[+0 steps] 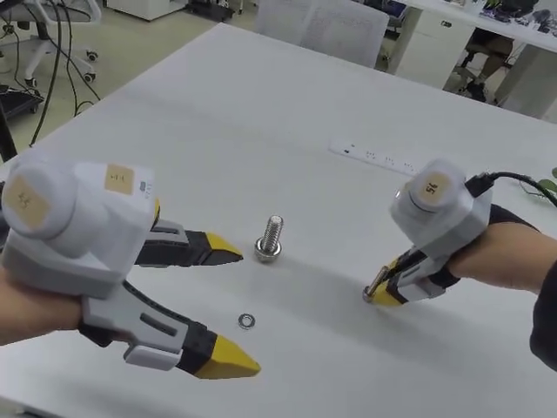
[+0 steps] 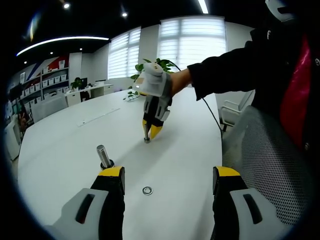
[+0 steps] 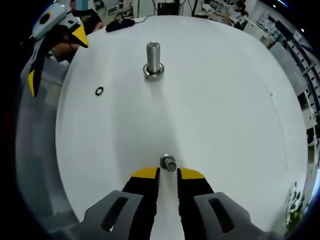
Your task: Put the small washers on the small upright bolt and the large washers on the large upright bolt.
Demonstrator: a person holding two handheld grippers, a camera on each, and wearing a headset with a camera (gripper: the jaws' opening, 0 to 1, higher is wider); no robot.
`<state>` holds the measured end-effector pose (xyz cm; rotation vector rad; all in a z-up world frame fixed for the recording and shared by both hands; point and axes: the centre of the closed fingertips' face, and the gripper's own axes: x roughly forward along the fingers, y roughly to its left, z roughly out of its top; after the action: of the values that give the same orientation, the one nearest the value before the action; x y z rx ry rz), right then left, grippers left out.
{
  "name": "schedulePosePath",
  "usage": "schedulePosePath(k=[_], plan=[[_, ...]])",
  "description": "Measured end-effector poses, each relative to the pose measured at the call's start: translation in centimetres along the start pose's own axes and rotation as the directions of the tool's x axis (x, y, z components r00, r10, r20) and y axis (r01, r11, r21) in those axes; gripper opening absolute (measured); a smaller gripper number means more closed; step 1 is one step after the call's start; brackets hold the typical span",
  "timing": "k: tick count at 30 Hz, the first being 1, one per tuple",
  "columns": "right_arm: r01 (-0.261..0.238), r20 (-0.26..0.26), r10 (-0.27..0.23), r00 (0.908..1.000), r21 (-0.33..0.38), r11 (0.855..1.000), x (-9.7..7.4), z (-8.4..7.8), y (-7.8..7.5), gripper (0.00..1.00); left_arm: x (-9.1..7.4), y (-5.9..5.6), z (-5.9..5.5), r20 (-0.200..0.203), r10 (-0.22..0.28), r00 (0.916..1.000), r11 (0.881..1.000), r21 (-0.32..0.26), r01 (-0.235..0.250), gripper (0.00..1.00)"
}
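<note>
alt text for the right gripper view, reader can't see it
The right tongs, tips nearly together, sit just behind a small upright bolt on a white table. Farther off are a large upright bolt and a loose washer lying flat.

large bolt [image 1: 271,237]: 1 | small bolt [image 3: 168,162]: 1 | loose washer [image 1: 246,321]: 1

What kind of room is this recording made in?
Probably an open office or a lab: a large white table with a power strip on it, a mesh office chair, and wide window blinds.
</note>
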<state>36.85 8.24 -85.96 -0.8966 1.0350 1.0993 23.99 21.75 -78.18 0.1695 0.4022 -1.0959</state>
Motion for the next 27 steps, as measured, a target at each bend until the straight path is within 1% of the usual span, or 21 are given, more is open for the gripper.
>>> schedulePosePath(k=[5,8,18,21,27], plan=[[0.005,-0.002,-0.005,1.0,0.004,1.0,-0.3,-0.7,0.2,0.15,0.0,0.1,0.1,0.003,0.003,1.0,1.0,0.0,-0.003,0.71],[0.006,-0.002,-0.006,1.0,0.003,1.0,-0.5,-0.8,0.5,0.15,0.0,0.0,0.1,0.003,0.0,1.0,1.0,0.001,0.0,0.71],[-0.006,0.006,0.007,1.0,-0.016,1.0,-1.1,-0.6,2.7,0.15,-0.1,-0.1,0.2,0.007,0.0,1.0,1.0,0.005,0.0,0.71],[-0.014,0.006,0.014,0.9999,-0.038,0.999,-1.3,-0.3,3.6,0.15,-0.2,-0.1,0.2,0.009,0.003,1.0,1.0,0.005,-0.003,0.71],[-0.038,0.03,0.041,0.9987,-0.083,0.996,-1.3,1.2,5.7,0.16,-0.2,-0.2,0.2,0.008,0.005,1.0,1.0,0.007,-0.005,0.71]])
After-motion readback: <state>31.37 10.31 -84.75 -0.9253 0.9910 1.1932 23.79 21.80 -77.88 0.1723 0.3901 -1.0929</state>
